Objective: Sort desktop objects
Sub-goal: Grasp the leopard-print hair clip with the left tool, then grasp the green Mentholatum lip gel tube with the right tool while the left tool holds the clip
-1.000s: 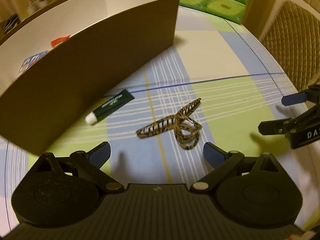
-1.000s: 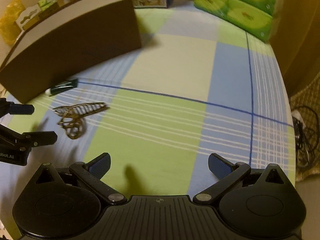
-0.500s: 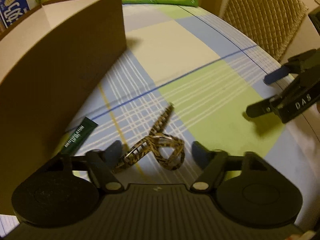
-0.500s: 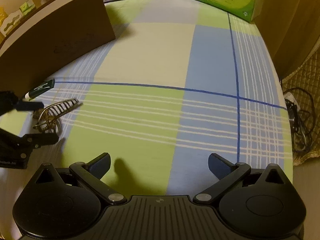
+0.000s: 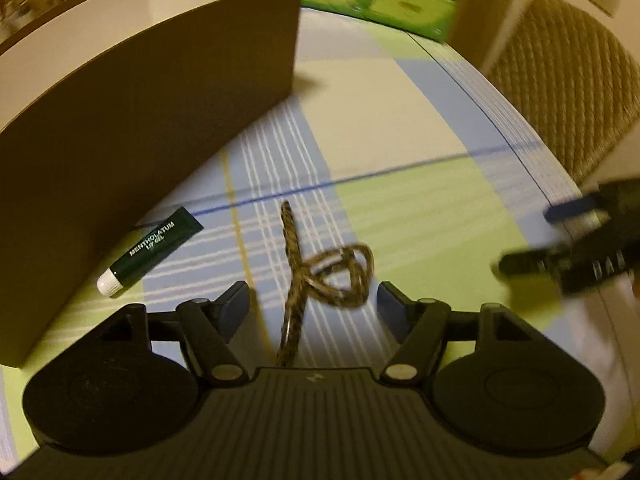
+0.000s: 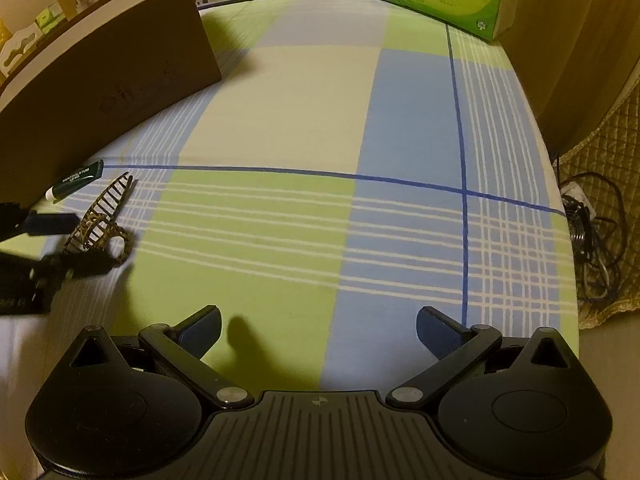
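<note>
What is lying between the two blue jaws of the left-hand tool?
A leopard-print hair clip lies on the checked tablecloth between the jaws of the left gripper, which have just been closing; the pads don't visibly press it. The left wrist view shows this.

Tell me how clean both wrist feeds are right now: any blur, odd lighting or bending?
Left wrist view: dim yellowish light; the right gripper at the edge is motion-smeared, the hair clip slightly soft, the lip gel tube label readable. Right wrist view: sharper; fisheye bends the tablecloth lines, and the left gripper is blurred.
</note>
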Demonstrator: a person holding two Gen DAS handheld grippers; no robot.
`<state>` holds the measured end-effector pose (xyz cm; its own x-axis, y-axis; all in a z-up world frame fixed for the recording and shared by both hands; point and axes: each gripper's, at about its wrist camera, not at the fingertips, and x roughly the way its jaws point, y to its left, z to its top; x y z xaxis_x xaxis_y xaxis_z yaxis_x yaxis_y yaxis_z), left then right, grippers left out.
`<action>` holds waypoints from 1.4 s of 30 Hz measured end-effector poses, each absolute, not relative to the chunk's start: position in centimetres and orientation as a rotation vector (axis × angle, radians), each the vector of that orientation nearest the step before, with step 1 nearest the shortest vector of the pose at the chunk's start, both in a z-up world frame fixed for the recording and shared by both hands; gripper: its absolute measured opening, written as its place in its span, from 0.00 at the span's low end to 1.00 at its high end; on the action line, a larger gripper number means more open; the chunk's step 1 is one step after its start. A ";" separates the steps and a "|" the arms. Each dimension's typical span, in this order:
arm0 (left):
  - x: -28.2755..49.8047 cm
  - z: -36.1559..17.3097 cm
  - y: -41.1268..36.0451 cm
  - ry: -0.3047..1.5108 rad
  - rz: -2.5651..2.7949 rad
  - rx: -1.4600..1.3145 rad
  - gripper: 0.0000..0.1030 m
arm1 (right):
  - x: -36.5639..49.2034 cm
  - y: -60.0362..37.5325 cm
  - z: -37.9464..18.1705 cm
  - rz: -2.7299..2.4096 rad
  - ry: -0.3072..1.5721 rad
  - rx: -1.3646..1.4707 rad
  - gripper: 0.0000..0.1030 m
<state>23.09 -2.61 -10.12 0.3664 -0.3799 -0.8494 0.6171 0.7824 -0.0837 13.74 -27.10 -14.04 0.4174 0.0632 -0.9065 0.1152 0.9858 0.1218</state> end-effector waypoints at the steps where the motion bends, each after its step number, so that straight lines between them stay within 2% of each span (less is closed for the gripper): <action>1: 23.3 -10.2 -2.8 1.007 -0.638 0.264 0.60 | 13.6 -27.2 -14.1 -0.035 1.141 0.176 0.98; 5: 23.3 -10.5 -3.3 1.006 -0.623 0.270 0.48 | 13.3 -27.3 -14.1 -0.037 1.143 0.178 0.98; 6: 23.2 -10.4 -3.3 1.003 -0.630 0.266 0.37 | 13.2 -27.2 -14.2 -0.035 1.144 0.178 0.98; 14: 21.7 -9.8 -0.9 0.995 -0.562 0.257 0.36 | 13.5 -25.6 -13.7 0.019 1.127 0.158 0.98; 18: 20.7 -9.2 2.1 1.000 -0.486 0.217 0.33 | 14.0 -24.2 -13.4 0.070 1.106 0.151 0.98; 27: 18.5 -8.5 10.6 1.011 -0.221 0.124 0.33 | 16.6 -17.9 -13.0 0.304 1.023 0.115 0.98; 35: 18.2 -8.6 17.0 0.996 0.016 0.028 0.33 | 20.1 -11.9 -15.1 0.403 0.956 0.057 0.98; 42: 19.4 -8.8 19.0 0.983 0.078 -0.009 0.35 | 22.4 -9.0 -16.2 0.394 0.866 0.005 0.98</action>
<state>19.40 18.97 -8.85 0.5519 0.0622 -0.8316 -0.0703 0.9971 0.0279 22.37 -8.95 -16.21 0.5803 0.3391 -0.7404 -0.3351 0.9281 0.1624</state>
